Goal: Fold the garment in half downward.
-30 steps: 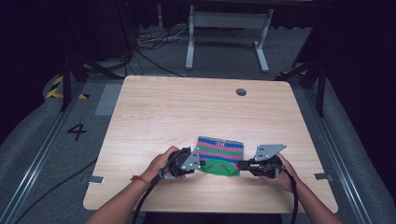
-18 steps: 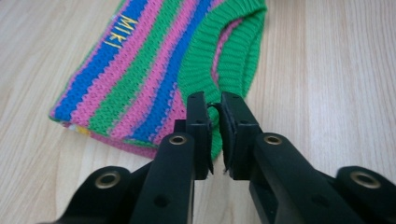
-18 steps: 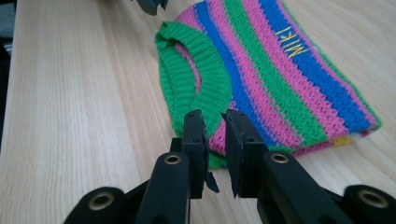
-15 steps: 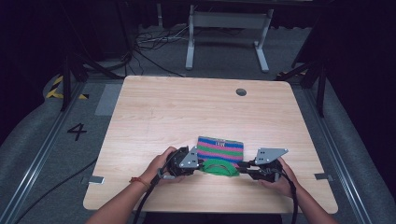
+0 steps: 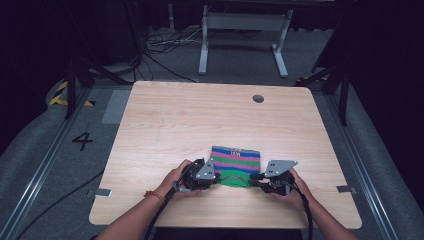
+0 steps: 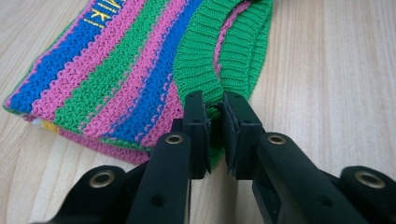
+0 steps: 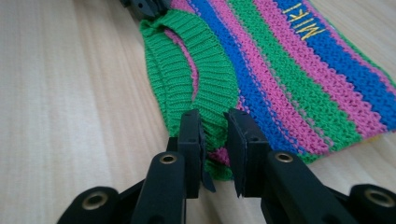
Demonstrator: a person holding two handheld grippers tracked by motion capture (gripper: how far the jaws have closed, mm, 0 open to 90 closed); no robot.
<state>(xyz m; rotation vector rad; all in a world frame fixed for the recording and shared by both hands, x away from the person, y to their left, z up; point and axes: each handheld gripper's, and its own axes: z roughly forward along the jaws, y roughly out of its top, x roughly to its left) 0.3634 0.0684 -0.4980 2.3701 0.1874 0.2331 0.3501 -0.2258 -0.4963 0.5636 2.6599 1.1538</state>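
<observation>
Knitted hat (image 5: pixel 235 159) between both grippers, seemingly pinched

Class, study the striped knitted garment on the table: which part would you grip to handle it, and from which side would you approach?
Grip the striped knitted garment by its green ribbed band along the near edge, one corner each for the left gripper and right gripper, coming in low from the sides. That band looks thick, lifts slightly open and offers a pinchable edge; the body lies flat.

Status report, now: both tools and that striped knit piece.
Left tool shut on the green ribbed edge of the striped knit. Right tool shut on the same edge, opposite end. Knit flat on the table. Nothing in the way.
</observation>
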